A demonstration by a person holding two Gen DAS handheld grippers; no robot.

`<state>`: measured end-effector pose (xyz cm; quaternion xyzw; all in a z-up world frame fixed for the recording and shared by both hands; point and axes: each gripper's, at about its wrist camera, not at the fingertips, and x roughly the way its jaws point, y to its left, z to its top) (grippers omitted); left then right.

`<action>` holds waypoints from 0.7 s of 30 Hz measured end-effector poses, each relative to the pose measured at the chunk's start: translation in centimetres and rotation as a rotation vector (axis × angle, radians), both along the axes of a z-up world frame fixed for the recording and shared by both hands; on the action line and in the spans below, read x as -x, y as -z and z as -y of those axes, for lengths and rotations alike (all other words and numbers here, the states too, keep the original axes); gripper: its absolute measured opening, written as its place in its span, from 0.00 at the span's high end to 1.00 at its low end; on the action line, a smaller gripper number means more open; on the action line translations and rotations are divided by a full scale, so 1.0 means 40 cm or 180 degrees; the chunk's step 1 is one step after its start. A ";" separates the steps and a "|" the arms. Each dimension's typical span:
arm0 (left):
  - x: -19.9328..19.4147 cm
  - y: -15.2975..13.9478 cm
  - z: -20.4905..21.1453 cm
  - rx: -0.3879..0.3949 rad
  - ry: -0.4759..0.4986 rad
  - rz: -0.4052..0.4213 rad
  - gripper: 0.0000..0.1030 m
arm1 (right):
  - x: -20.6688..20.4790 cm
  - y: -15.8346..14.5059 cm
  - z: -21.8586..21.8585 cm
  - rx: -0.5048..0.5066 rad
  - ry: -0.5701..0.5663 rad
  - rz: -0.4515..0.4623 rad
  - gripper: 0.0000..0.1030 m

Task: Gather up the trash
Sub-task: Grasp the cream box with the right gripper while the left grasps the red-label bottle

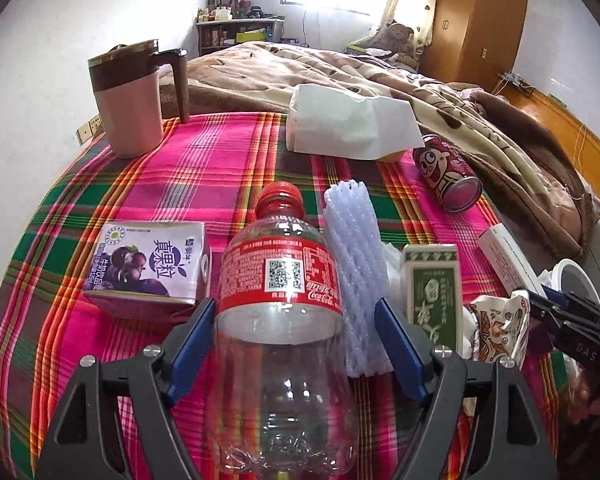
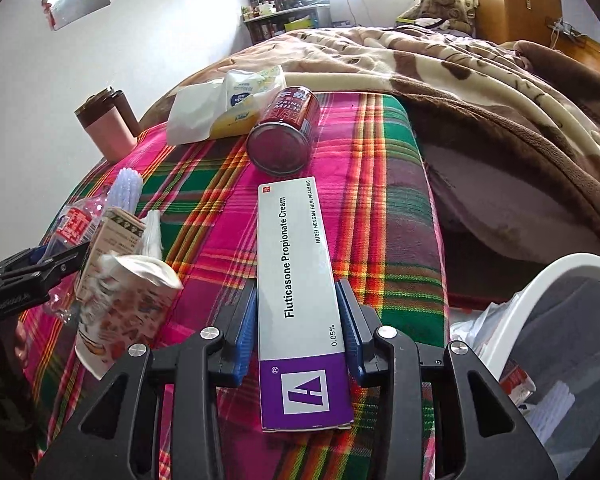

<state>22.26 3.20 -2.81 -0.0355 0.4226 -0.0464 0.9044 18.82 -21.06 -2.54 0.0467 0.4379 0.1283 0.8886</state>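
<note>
My left gripper [image 1: 294,312] straddles an empty clear Coca-Cola bottle [image 1: 280,280] lying on the plaid cloth; its blue pads stand wide on either side, with a gap on the right. My right gripper [image 2: 298,292] is shut on a white and purple cream box [image 2: 296,280], pads pressed to both long sides. Other trash lies around: a purple milk carton [image 1: 148,264], white foam netting [image 1: 356,256], a green carton [image 1: 432,284], a crumpled paper cup [image 2: 128,304] and a red can [image 2: 284,136].
A pink mug [image 1: 128,96] with a brown lid stands at the far left. A white tissue pack [image 1: 348,124] lies at the back. A white bin [image 2: 556,320] with a bag and some trash in it stands at the right, below the table edge. A bed lies behind.
</note>
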 end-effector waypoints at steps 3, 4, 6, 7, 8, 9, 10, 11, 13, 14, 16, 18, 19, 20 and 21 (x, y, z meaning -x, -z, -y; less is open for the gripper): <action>0.002 0.001 0.005 -0.0018 0.0017 0.0011 0.25 | 0.003 -0.002 0.001 -0.0014 0.0005 0.0016 0.62; 0.002 0.002 0.002 0.0015 0.0011 0.0005 0.26 | 0.003 -0.003 0.002 -0.0023 0.0015 0.0023 0.62; 0.009 0.001 -0.006 0.0062 -0.0013 0.0014 0.28 | 0.006 -0.002 0.005 -0.0036 0.0031 0.0022 0.62; 0.012 0.000 -0.009 0.0058 -0.0023 0.0023 0.29 | 0.007 -0.001 0.006 -0.0040 0.0037 0.0019 0.62; 0.015 -0.001 -0.012 0.0066 -0.0041 0.0028 0.30 | 0.007 0.000 0.006 -0.0042 0.0045 0.0018 0.62; 0.017 -0.003 -0.015 0.0082 -0.0049 0.0032 0.31 | 0.008 -0.001 0.006 -0.0043 0.0048 0.0020 0.62; 0.019 -0.005 -0.019 0.0100 -0.0059 0.0036 0.32 | 0.009 -0.001 0.006 -0.0047 0.0051 0.0024 0.62; 0.024 -0.008 -0.022 0.0112 -0.0082 0.0048 0.36 | 0.011 -0.003 0.006 -0.0049 0.0052 0.0030 0.62; 0.033 -0.013 -0.025 0.0099 -0.0088 0.0068 0.37 | 0.016 -0.006 0.006 -0.0053 0.0053 0.0045 0.62; 0.035 -0.010 -0.028 0.0100 -0.0097 0.0062 0.37 | 0.018 -0.007 0.006 -0.0052 0.0053 0.0046 0.62; 0.035 -0.004 -0.039 0.0147 -0.0123 0.0043 0.37 | 0.020 -0.006 0.005 -0.0040 0.0058 0.0047 0.62; 0.032 -0.005 -0.041 0.0138 -0.0133 0.0037 0.37 | 0.020 -0.004 0.004 -0.0030 0.0065 0.0039 0.62; 0.031 -0.005 -0.038 0.0123 -0.0118 0.0040 0.37 | 0.021 -0.004 0.003 -0.0025 0.0066 0.0039 0.62; 0.029 -0.003 -0.036 0.0114 -0.0102 0.0044 0.37 | 0.022 -0.005 0.002 -0.0013 0.0069 0.0045 0.62; 0.022 0.004 -0.033 0.0116 -0.0086 -0.0005 0.36 | 0.023 -0.005 0.001 0.0001 0.0069 0.0049 0.62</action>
